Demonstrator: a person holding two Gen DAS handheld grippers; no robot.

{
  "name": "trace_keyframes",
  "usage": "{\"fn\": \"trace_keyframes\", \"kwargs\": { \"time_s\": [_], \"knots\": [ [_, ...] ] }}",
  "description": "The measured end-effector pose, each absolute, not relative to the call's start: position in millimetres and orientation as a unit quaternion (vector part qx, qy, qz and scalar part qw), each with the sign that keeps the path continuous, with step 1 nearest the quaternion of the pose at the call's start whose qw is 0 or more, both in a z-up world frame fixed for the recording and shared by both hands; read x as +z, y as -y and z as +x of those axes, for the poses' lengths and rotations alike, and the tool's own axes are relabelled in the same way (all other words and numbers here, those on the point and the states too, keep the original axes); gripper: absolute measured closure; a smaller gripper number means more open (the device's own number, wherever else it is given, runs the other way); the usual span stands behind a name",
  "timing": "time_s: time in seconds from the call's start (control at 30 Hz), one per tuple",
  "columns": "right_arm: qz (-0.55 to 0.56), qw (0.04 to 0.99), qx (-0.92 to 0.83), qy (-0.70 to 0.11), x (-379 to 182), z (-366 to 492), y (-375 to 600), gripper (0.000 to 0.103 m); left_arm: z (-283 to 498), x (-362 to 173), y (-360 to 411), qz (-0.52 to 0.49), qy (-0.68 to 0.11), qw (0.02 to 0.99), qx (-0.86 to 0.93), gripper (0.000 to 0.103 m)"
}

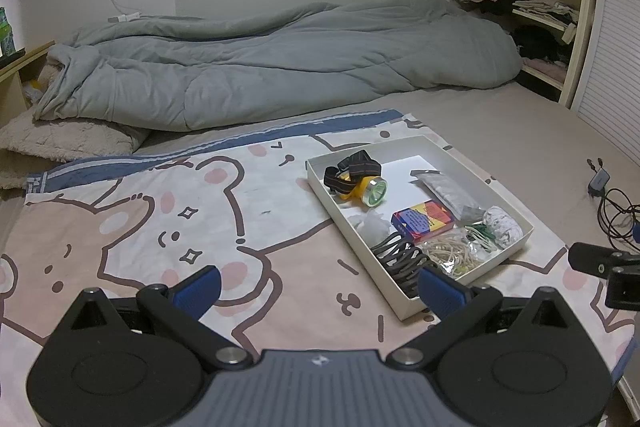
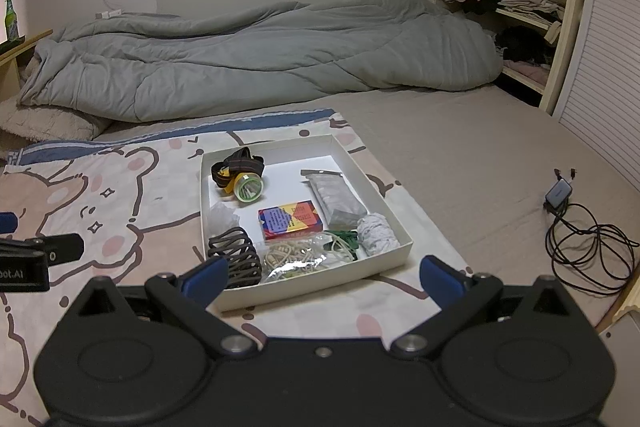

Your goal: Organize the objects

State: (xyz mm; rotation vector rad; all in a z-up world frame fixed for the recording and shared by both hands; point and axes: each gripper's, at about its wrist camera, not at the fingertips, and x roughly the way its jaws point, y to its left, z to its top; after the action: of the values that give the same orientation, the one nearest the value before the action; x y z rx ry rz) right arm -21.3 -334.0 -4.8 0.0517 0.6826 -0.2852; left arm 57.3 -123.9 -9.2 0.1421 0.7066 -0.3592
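A shallow white box [image 2: 394,253] [image 1: 520,247] lies on a bear-print cloth [image 1: 160,211] on the bed. It holds a yellow headlamp [image 2: 242,183] [image 1: 362,185], a colourful card box [image 2: 290,221] [image 1: 423,221], a grey packet [image 2: 336,193], a white cloth wad [image 2: 376,233], a bag of rubber bands [image 2: 292,259] and a black coiled clip [image 2: 236,259]. My right gripper [image 2: 322,281] hovers open just before the box's near edge. My left gripper [image 1: 318,289] stands open over the cloth, left of the box's near corner. Both hold nothing.
A rumpled grey quilt [image 1: 280,63] covers the far half of the bed. A charger with a black cable [image 2: 580,235] lies on the sheet to the right. Open shelves with clothes [image 2: 516,19] stand at the far right, a low cabinet with a green bottle [image 2: 10,19] at the far left.
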Motion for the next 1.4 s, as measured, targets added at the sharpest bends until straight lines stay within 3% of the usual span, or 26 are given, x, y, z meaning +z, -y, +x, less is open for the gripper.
{"fn": "trace_keyframes", "kwargs": {
  "time_s": [1.4],
  "knots": [
    [0.027,0.932,-0.138,-0.335,-6.7,-21.7,332.4,0.000,55.8,-10.0,125.9,0.071,-0.344,0.919,-0.180,0.000]
  ]
}}
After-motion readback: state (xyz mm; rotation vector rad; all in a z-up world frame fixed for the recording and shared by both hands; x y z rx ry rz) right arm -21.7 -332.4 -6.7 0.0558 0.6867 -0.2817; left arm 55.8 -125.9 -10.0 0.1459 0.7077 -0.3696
